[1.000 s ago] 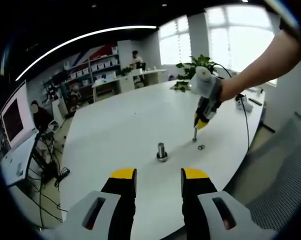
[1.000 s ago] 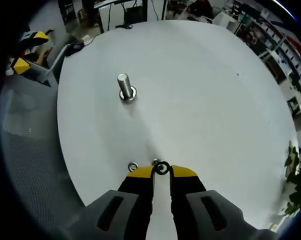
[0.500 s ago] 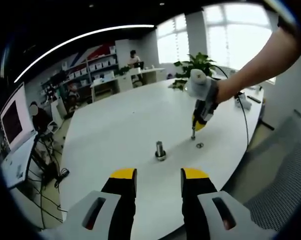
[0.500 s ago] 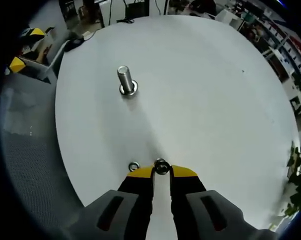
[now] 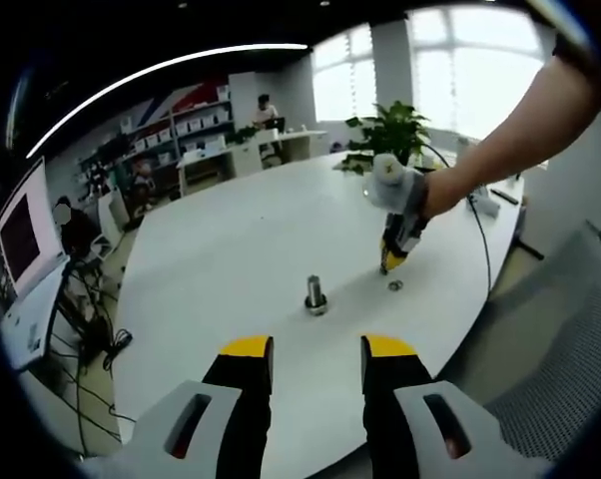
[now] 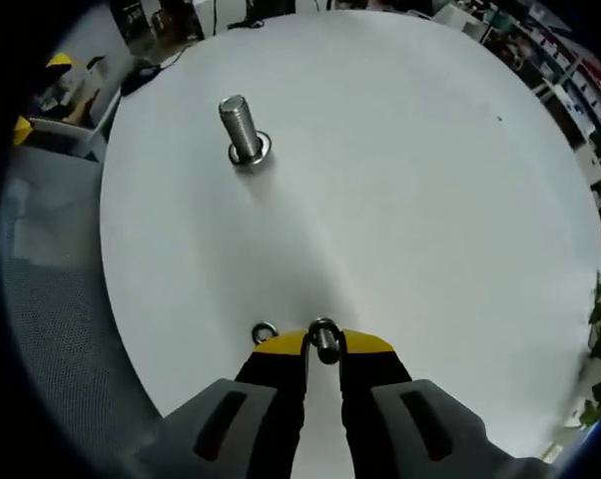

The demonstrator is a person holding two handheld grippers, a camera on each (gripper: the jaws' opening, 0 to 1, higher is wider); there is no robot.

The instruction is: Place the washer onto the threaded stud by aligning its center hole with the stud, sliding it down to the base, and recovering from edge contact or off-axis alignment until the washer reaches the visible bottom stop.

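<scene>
A short upright threaded steel stud stands on the round white table, well in from its edges. A small steel ring washer lies flat on the table nearer the edge, well apart from the stud. Just beside that washer, a second steel washer sits on edge between the fingers of the right gripper. In the left gripper view, the stud stands ahead of the left gripper, with the right gripper and the flat washer to its right. A mesh chair stands beside the table's edge.
</scene>
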